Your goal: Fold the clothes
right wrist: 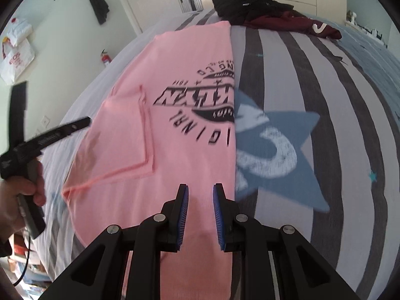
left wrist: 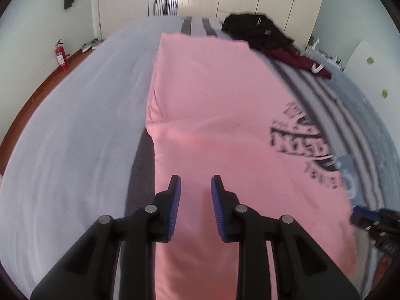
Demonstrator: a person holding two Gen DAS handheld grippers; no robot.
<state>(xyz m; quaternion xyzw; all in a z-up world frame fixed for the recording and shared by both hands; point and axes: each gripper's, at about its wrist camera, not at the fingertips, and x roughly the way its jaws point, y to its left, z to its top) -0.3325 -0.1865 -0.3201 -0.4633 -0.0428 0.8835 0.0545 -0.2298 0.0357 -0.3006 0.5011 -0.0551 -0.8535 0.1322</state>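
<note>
A pink T-shirt [left wrist: 212, 105] with a dark printed logo is lying spread on a bed [left wrist: 75, 125] covered in grey-striped bedding with a blue star [right wrist: 282, 150]; one sleeve is lying folded in over the body, and its right edge is running straight across the star. The left gripper [left wrist: 195, 187] is hovering over the pink cloth with its blue-padded jaws standing apart and nothing pinched between them; the right gripper [right wrist: 200, 195] is doing likewise, its jaws parted over the shirt's near part. At the bed's far end a black garment [left wrist: 252, 30] is lying heaped, touching a maroon garment [left wrist: 297, 60].
</note>
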